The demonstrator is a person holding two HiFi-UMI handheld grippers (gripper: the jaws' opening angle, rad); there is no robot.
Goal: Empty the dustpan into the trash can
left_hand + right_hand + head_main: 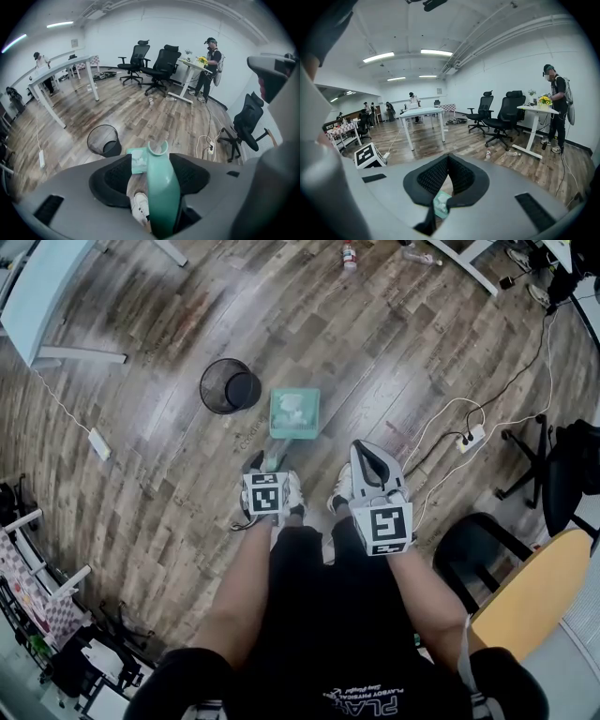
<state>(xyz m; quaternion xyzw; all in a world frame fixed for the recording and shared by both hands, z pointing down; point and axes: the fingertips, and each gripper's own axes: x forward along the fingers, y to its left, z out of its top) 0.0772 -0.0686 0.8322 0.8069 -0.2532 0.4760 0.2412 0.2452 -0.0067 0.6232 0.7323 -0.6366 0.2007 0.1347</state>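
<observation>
Left gripper view alone shows dustpan handle (162, 187) inside the spread left hand-held gripper (151, 161).

Upside-down print "PLAYBOY PHYSICAL" on the person's black shirt (356, 667).

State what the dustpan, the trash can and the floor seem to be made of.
Dustpan: likely plastic, smooth mint-green moulded tray and handle with a soft sheen.
Trash can: probably metal mesh, black, see-through walls.
Floor: wood-look planks, grey-brown grain, glossy reflections; laminate or vinyl possible.
</observation>
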